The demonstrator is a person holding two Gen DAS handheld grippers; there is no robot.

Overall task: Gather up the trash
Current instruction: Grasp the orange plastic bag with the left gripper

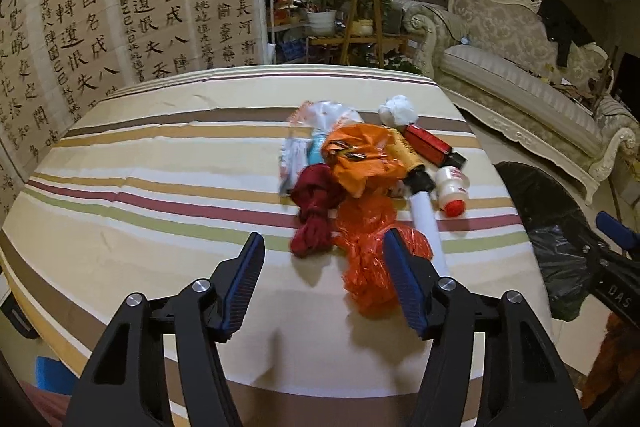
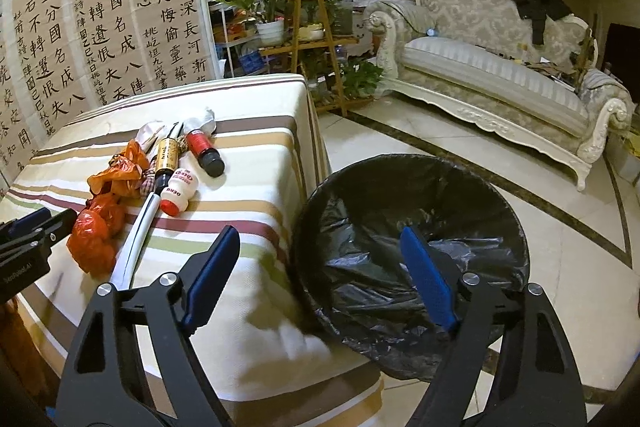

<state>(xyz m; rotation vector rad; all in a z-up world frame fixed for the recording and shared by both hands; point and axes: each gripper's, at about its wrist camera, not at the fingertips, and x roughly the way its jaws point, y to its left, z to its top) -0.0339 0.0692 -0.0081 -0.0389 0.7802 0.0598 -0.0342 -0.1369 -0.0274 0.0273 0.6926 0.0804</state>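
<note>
Your left claw (image 1: 324, 283) stands spread with nothing between its pads, hovering over the near edge of the tabletop (image 1: 160, 163), its right finger just in front of the crumpled orange bag (image 1: 372, 251). Your right claw (image 2: 320, 279) is spread and empty too, poised above the rim where tabletop meets the black-lined bin (image 2: 412, 227). The trash sits in one heap: orange bag, dark red cloth (image 1: 314, 211), white tube (image 1: 426, 227), small white bottle (image 1: 452, 193), red bottle (image 1: 432, 145). You look to be at the reach for a first piece. Next, slide left claw rightward around the orange bag, then pinch
</note>
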